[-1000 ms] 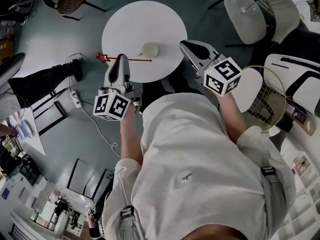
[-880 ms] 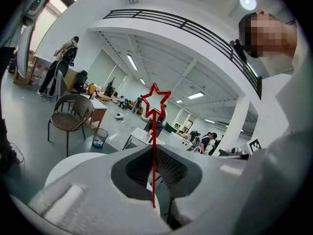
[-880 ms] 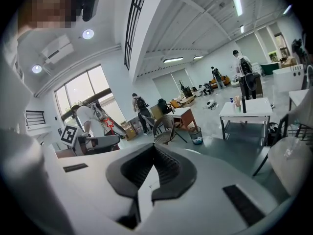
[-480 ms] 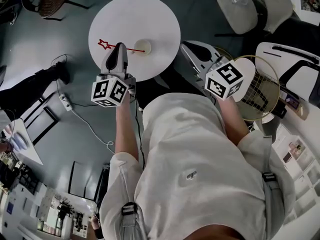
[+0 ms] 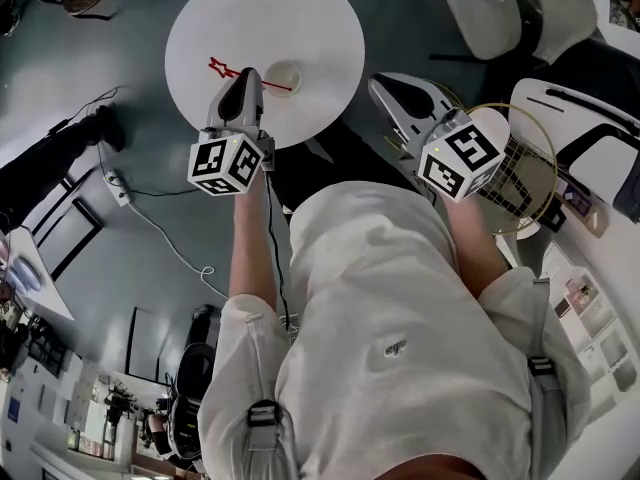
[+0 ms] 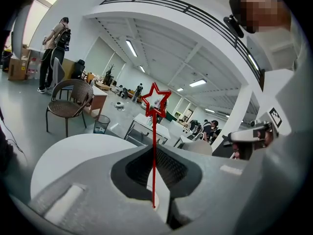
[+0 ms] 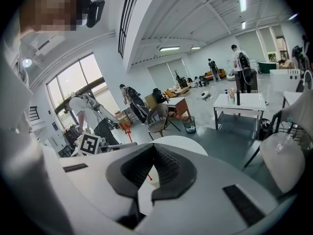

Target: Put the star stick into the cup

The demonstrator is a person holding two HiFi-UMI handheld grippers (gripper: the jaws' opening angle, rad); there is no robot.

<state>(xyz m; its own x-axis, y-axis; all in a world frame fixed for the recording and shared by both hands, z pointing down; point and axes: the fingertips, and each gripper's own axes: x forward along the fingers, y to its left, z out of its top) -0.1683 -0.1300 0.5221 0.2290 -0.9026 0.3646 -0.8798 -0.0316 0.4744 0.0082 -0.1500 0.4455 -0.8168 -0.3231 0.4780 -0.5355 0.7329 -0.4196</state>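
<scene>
A thin red star stick [image 5: 222, 68] stands nearly upright over the round white table [image 5: 300, 18], with my left gripper [image 5: 247, 72] shut on its shaft. In the left gripper view the star [image 6: 155, 101] rises above the closed jaws of the left gripper [image 6: 154, 146]. The stick's lower end meets the small white cup [image 6: 161, 199] seen through the jaws. From the head view that end lies at the cup's [image 5: 285, 75] near rim; whether it is inside is unclear. My right gripper [image 5: 374, 81] hangs off the table's right edge, shut and empty. The right gripper view shows that gripper [image 7: 155, 145] and the star stick [image 7: 126, 128].
A white shell chair [image 5: 490, 18] and a round mesh racket [image 5: 525, 178] are to the right. A wicker chair [image 6: 68, 102] and a bin [image 6: 101, 124] stand beyond the table. A person's dark leg [image 5: 50, 168] and a floor cable [image 5: 150, 218] are on the left.
My left gripper has carried the star stick up and right to the cup; its lower end went from below the cup to the rim. The right gripper kept its place.
</scene>
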